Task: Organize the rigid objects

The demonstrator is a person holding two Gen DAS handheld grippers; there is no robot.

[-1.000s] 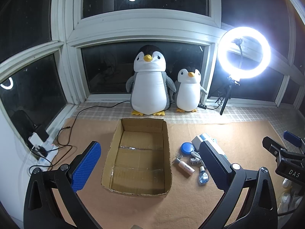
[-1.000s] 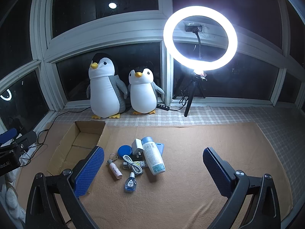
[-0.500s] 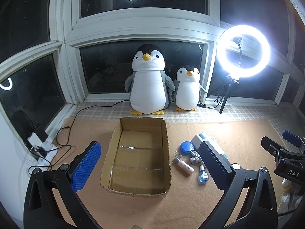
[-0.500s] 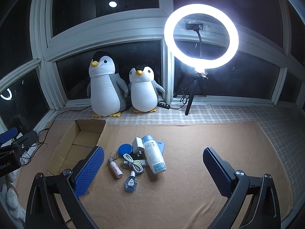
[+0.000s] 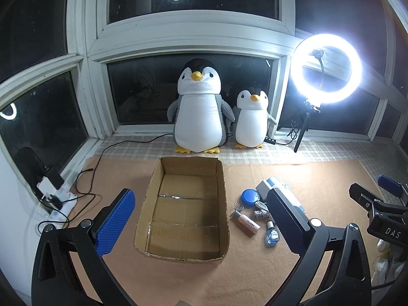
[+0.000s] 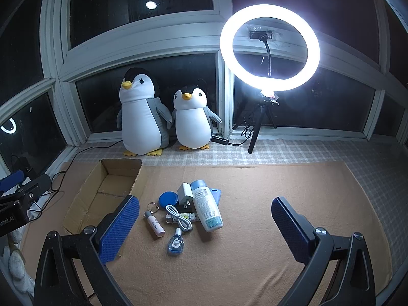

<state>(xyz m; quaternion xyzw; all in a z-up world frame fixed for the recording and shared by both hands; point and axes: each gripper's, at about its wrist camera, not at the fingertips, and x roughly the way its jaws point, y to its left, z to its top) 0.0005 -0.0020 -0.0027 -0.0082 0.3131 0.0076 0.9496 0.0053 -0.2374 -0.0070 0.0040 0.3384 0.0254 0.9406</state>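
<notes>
An open, empty cardboard box (image 5: 183, 211) (image 6: 102, 193) lies on the tan mat. Right of it sits a cluster of small items: a white bottle with a blue cap (image 6: 205, 209), a white charger (image 6: 184, 195), a round blue tin (image 6: 168, 199) (image 5: 249, 196), a coiled white cable (image 6: 178, 218), a pink tube with a key ring (image 6: 154, 223) (image 5: 247, 223) and a small blue glass bottle (image 6: 175, 242) (image 5: 272, 234). My left gripper (image 5: 201, 219) hovers open over the box. My right gripper (image 6: 206, 227) hangs open above the cluster, holding nothing.
Two plush penguins (image 5: 201, 109) (image 6: 191, 119) stand on the checked sill behind the box. A bright ring light on a tripod (image 6: 269, 48) stands at the back right. Cables and a power strip (image 5: 58, 199) lie at the left edge.
Both views have shifted only slightly; the scene sits marginally lower in the frames. Nothing on the mat has moved and both grippers stay open.
</notes>
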